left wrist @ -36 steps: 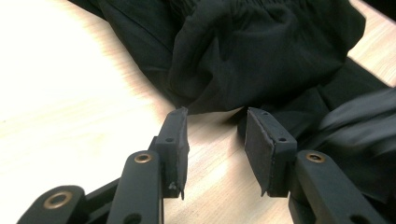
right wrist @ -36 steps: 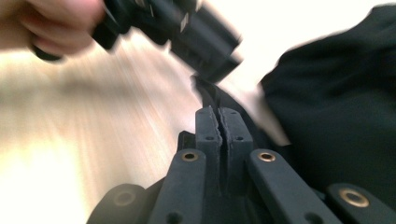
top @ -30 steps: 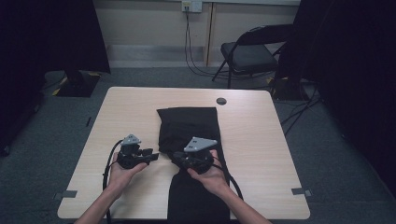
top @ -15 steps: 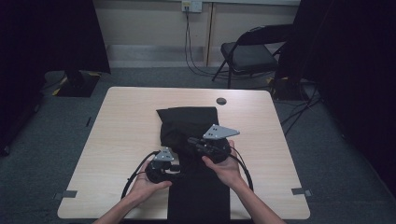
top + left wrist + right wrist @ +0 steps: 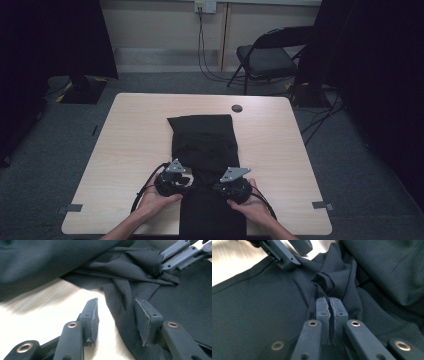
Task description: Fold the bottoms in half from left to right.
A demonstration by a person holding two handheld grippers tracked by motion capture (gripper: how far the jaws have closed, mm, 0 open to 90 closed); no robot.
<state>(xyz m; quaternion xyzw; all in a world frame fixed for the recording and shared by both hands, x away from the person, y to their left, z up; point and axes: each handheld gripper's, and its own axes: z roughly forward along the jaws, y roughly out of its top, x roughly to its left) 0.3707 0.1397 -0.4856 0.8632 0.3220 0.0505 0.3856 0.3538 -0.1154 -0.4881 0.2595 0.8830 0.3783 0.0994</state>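
Black cloth (image 5: pixel 202 145) lay lengthwise at the tabletop (image 5: pixel 125 145) centre. The right gripper (image 5: pixel 331 305), at 5 o'clock, pinched a fold, jaws just easing. The left gripper (image 5: pixel 116 312), at 7 o'clock, stood half-open, widening, astride the cloth edge.

Each black hand-held gripper (image 5: pixel 186 181) has brass-ringed screws and a grey triangular plate.

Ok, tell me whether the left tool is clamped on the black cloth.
No: in the left gripper view the left tool stands open, pads apart, with an edge of the black cloth lying loose between them.
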